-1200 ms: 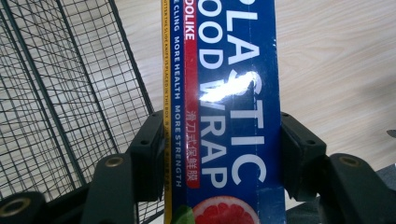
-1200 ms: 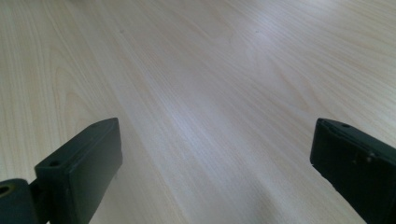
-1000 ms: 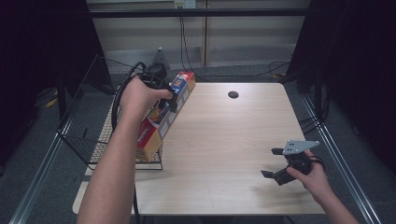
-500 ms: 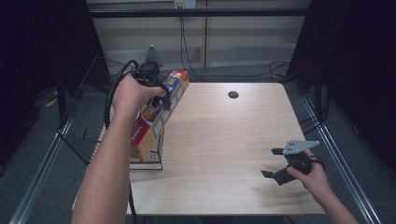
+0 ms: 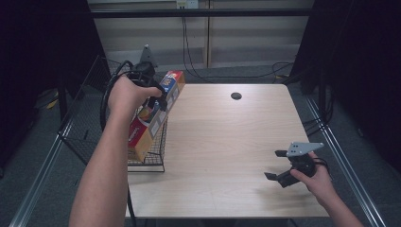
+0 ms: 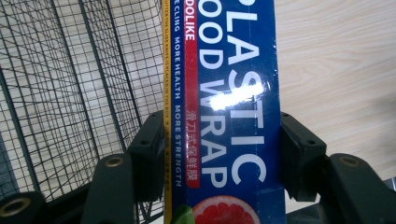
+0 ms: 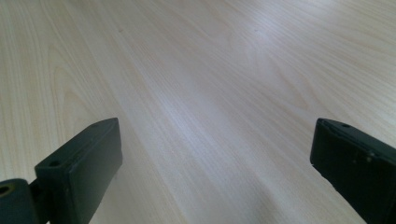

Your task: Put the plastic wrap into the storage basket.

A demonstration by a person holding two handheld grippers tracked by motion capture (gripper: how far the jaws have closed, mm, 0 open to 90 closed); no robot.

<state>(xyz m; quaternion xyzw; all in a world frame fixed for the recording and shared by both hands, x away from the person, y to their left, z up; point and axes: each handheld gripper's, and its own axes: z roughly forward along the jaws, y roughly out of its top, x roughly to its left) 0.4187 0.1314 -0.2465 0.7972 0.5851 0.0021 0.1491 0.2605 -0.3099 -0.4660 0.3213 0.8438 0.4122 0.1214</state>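
Note:
A long blue, red and yellow box of plastic food wrap (image 5: 142,135) hangs tilted, its lower end inside the wire basket (image 5: 158,161) at the table's left edge and its upper end pointing back and right. My left gripper (image 5: 158,101) is shut on the box near its upper half. In the left gripper view both pads press the sides of the box (image 6: 229,116), with the basket mesh (image 6: 70,93) behind it. My right gripper (image 5: 275,164) rests low over the table's front right, jaws wide open with bare wood between them (image 7: 215,163).
The light wooden table (image 5: 227,137) has a small black round hole (image 5: 236,96) near its far edge. Black cables trail from the left gripper beside the basket. Dark floor and metal rails flank the table.
My left hand has carried the box a little to the left and lower into the basket. The right gripper has stayed where it was.

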